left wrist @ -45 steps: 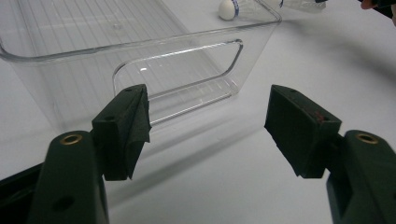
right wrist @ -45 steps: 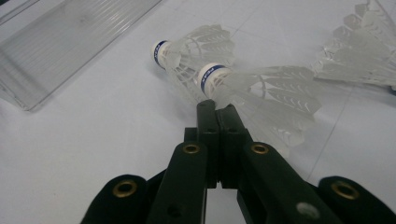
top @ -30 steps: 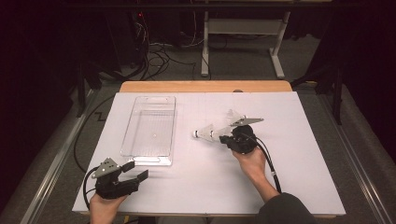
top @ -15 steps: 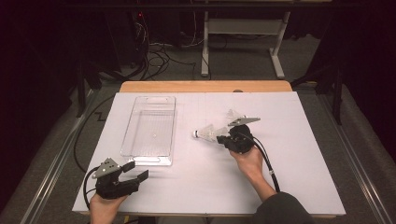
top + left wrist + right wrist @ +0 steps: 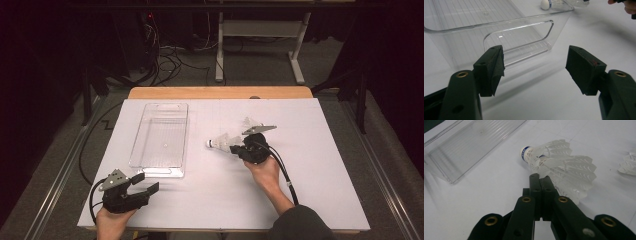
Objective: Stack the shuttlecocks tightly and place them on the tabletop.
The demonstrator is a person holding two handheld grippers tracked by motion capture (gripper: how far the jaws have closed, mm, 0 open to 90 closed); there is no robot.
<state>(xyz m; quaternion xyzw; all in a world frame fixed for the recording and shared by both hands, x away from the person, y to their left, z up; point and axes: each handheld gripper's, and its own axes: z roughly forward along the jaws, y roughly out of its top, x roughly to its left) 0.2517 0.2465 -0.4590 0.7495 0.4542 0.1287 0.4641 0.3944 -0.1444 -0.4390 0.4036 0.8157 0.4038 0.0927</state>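
A white feathered shuttlecock [image 5: 222,142] lies on the white table, its cork pointing left toward a clear plastic bin [image 5: 159,172]. My right gripper [image 5: 237,147] is shut, jaws pressed flat together, and its tips [image 5: 540,178] touch the shuttlecock's [image 5: 564,165] feather skirt; I cannot tell whether a feather is pinched. Near the table's front left, my left gripper [image 5: 145,182] is open with nothing between its pads [image 5: 535,67]. It faces the bin's near end wall [image 5: 499,27], and the shuttlecock's cork [image 5: 546,3] shows beyond the bin.
A second shuttlecock [image 5: 248,121] lies just behind the right gripper, and appears at the right edge [image 5: 627,165] of the right gripper view. The bin [image 5: 469,145] holds nothing. A wooden strip [image 5: 220,92] borders the table's far edge; cables and a table frame stand on the floor beyond.
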